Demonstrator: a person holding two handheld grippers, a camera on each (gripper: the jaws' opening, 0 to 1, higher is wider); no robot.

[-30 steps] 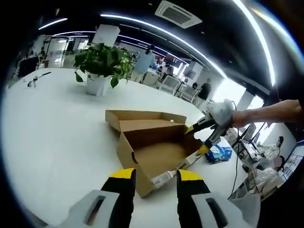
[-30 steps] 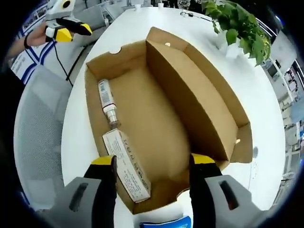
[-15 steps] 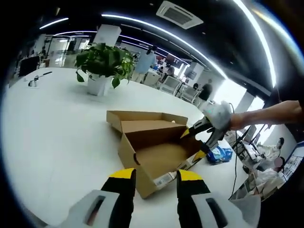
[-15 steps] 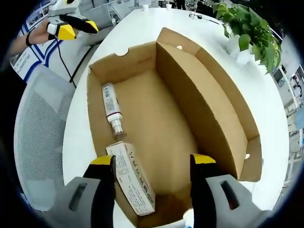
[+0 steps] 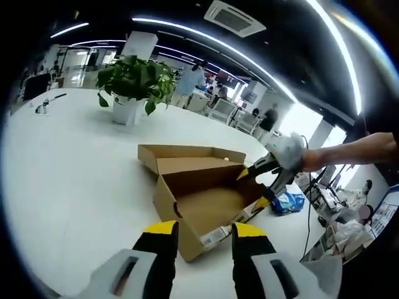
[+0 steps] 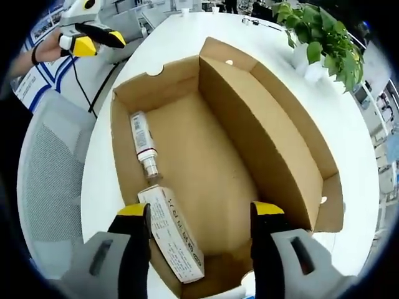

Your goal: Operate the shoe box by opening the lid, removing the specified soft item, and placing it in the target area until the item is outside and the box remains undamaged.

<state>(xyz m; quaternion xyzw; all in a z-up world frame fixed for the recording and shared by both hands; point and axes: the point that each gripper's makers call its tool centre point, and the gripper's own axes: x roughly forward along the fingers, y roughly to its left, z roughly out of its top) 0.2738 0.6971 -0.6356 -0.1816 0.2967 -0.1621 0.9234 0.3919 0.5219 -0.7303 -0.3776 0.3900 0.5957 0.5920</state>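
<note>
- Plainly, the shoe box (image 5: 199,205) is the landmark: it sits on the white tabletop (image 5: 75,174) with its lid (image 5: 187,156) folded back flat behind it, so the inside lies open.
- Seen from above in the right gripper view, the shoe box (image 6: 212,162) holds a small white bottle (image 6: 142,140) lying along one long wall, and a white printed carton (image 6: 171,243) lying end to end with it, its near end touching that wall at the corner closest to the camera.
- The rest of the box floor is bare brown cardboard.
- The right gripper (image 6: 198,215) hovers over the near end of the box, its yellow-tipped fingers apart and gripping nothing; one finger lies across the carton's end, the other across the box floor.
- In the left gripper view that same right gripper (image 5: 265,180) reaches in at the far right corner of the box, held by a person's bare forearm (image 5: 349,149), fingers spread.
- The left gripper (image 5: 202,233) stays back from the box's near short end, fingers apart and empty.
- From the right gripper view the left gripper (image 6: 87,38) appears well apart from the box, beyond the tabletop edge.
- A blue-and-white soft packet (image 5: 285,200) lies on the tabletop just beside the box's far right corner, outside it.
- A potted plant (image 5: 134,84) stands on the tabletop well beyond the lid.
- A grey mesh chair (image 6: 43,187) stands off the tabletop edge, on the bottle's side of the box.
</note>
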